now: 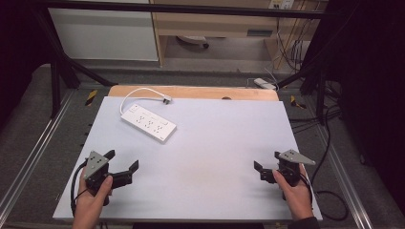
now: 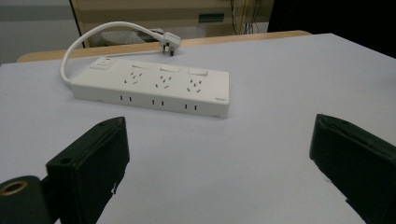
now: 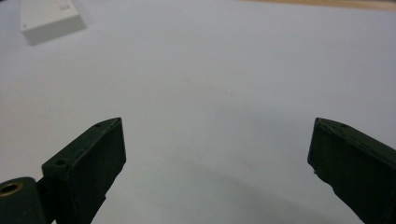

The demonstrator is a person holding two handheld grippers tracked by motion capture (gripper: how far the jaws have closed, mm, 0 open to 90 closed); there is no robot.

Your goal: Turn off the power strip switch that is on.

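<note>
We see a white power strip lying flat on the far left of the pale surface, its cord looping behind. Our left view reveals its sockets and switches. Both tongs, left and right, hover near us, gaping wide, empty, hands gripping from below.

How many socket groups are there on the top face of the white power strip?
3. On the power strip, one group is near the cord end, one in the middle, one near the free end. More slots line its side face.
</note>
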